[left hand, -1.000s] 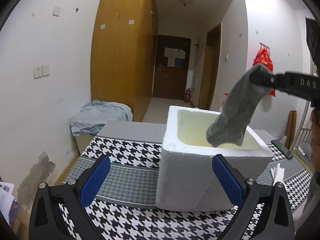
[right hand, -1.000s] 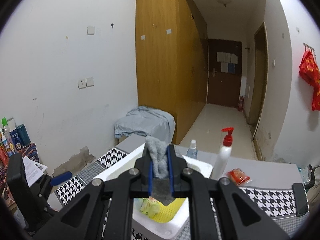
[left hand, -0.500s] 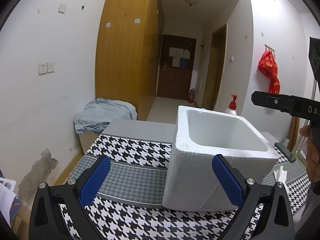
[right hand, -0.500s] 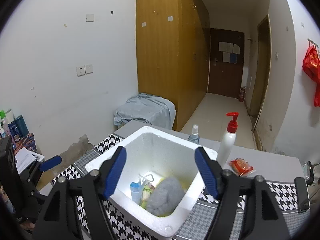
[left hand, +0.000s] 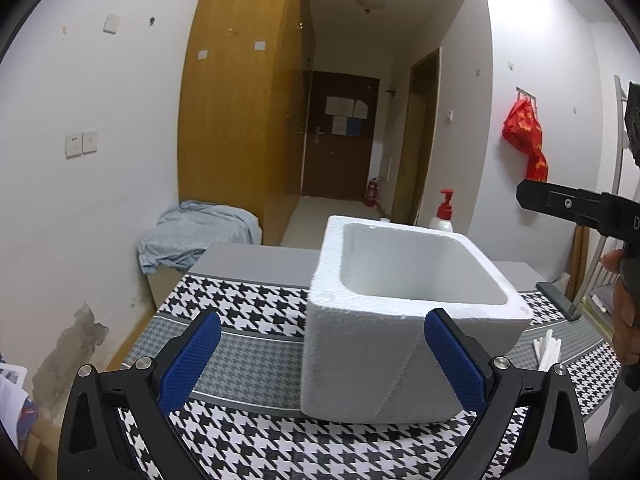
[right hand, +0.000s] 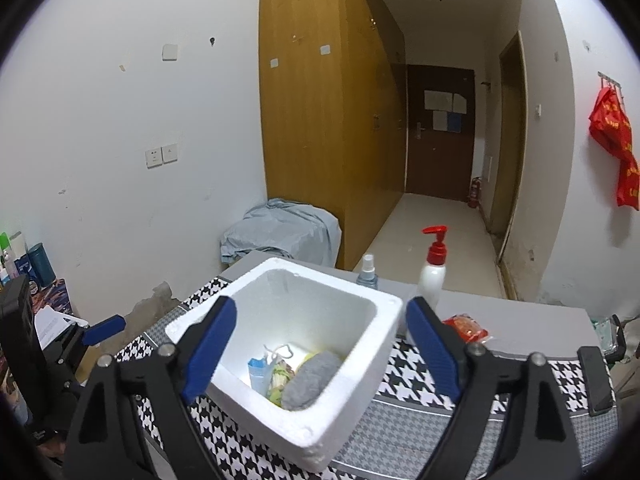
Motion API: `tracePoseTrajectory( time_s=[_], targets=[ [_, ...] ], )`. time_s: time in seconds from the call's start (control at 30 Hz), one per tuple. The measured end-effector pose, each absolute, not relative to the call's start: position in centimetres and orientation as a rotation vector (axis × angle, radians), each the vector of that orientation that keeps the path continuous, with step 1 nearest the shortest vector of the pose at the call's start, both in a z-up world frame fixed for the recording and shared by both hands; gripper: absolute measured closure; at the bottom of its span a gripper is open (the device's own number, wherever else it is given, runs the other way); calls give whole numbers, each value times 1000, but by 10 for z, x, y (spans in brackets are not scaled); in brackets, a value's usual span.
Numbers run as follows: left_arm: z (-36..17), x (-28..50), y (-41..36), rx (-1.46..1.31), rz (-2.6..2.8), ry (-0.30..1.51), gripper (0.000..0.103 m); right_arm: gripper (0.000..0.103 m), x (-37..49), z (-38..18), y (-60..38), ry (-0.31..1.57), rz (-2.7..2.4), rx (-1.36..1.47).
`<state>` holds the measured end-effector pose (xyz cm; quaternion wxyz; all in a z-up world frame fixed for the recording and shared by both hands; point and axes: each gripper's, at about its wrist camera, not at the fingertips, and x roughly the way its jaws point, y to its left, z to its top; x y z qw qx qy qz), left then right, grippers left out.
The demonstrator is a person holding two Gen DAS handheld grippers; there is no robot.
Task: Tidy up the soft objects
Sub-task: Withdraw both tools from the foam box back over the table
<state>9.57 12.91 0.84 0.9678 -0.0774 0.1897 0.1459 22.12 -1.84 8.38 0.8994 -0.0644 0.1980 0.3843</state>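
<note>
- Houndstooth cloth [right hand: 436,384] covers the table; white wall, wooden wardrobe and a hallway lie behind.
- My right gripper [right hand: 320,344] hangs above the foam box [right hand: 384,344]; its jaws have just been opening and now stand wide, nothing between the blue pads.
- Grey sock [right hand: 310,378] lies bunched inside the box against the near wall, beside a small packet and a yellow item.
- My left gripper [left hand: 322,356] is spread wide and empty, low over the cloth in front of the box, not touching it.
- Risk: the box looks light. If I sweep the right gripper out low, a finger could catch the rim and tip or slide it.
- Risk: the pump bottle [right hand: 432,272] and spray bottle [right hand: 366,274] stand just behind the box; a shoved box would knock them over.
- Risk: the sock sits high on the pile and could snag on a passing finger.
</note>
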Motion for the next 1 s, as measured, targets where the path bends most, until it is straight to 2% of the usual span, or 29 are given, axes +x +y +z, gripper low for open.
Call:
tracePoseTrajectory(
  time_s=[0.3,1.0],
  targets=[
    [13,95,120,-156,281,379,1,3,211,83,-40,384,798,-120],
    [16,94,93,-141,223,373,1,1,185,61,-70,334,782,-115]
  ],
)
